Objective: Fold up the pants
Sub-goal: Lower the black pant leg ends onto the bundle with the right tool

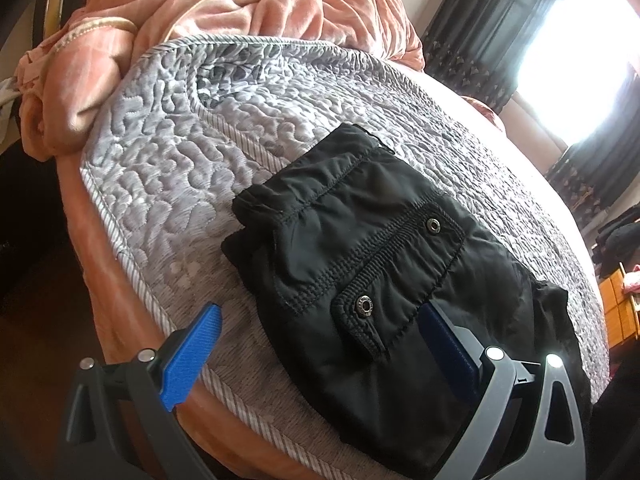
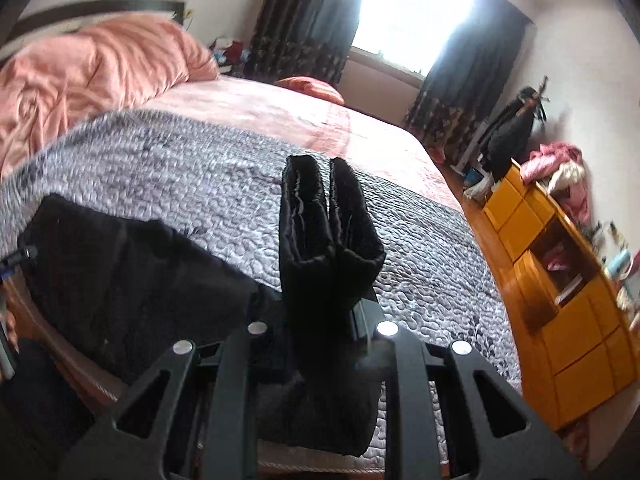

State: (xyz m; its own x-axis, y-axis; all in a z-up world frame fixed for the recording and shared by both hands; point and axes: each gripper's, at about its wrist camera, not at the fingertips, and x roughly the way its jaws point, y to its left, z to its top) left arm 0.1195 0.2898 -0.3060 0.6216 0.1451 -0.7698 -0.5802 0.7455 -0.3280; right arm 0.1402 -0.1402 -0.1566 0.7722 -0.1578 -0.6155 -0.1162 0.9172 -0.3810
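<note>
Black pants (image 1: 360,248) with snap-button pockets lie in a folded bundle on the grey quilted mat (image 1: 168,168), near the bed's edge. My left gripper (image 1: 320,352) is open wide just above them. Its left blue pad (image 1: 192,352) hangs over the mat's border and its right pad (image 1: 448,352) lies against the black cloth. In the right wrist view my right gripper (image 2: 324,320) is shut on a folded end of the pants (image 2: 324,220), whose two cuffs stick up past the hidden fingertips. The remaining black cloth (image 2: 132,280) lies to the left on the mat (image 2: 420,260).
A crumpled pink duvet (image 1: 224,4) is heaped at the far end of the bed. A pink sheet (image 2: 300,120) covers the bed beyond the mat. An orange cabinet (image 2: 568,320) stands on the wooden floor at right, under a bright window with dark curtains (image 2: 472,60).
</note>
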